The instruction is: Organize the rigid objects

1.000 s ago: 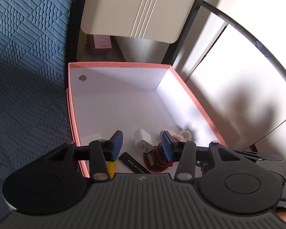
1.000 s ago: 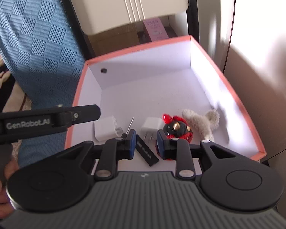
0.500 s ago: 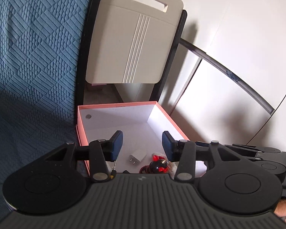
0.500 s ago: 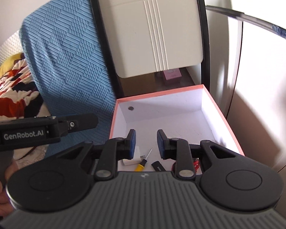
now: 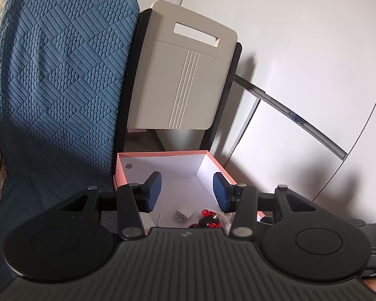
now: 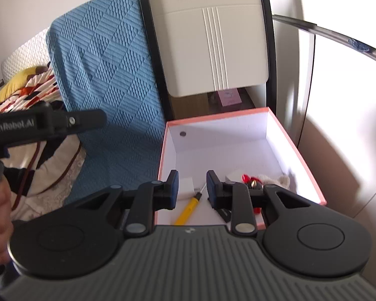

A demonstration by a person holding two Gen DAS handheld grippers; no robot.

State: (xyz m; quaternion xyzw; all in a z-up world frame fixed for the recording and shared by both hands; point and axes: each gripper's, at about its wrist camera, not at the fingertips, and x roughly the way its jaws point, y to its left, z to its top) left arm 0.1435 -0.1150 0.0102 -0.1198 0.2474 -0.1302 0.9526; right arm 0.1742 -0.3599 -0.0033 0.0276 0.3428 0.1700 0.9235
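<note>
The small objects lie together at the near end of the box, a white-lined carton with a pink rim. From the right wrist view, a yellow screwdriver lies at a slant at the near left, its metal tip pointing toward a white charger just beyond it. A second white charger shows its prongs in the left wrist view, near the middle. To the right sit a red and black toy and, just beside it, a pale plush toy. A flat black stick lies partly hidden behind the right gripper's finger.

The left gripper hangs above the near end of the box with its jaws wide apart and nothing between them. The right gripper also holds nothing; its jaws stand parted, more narrowly, over the screwdriver and charger.

Everything appears to be in the box already, so the collecting step looks finished or nearly so, with both grippers well above the contents. If any sorting remains, the next move calls for lowering one gripper onto a single object and lining the jaws across its narrow side, the screwdriver being nearest the right gripper.

Behind the box stands a chair with a cream back, and a blue textured cover drapes to the left.
</note>
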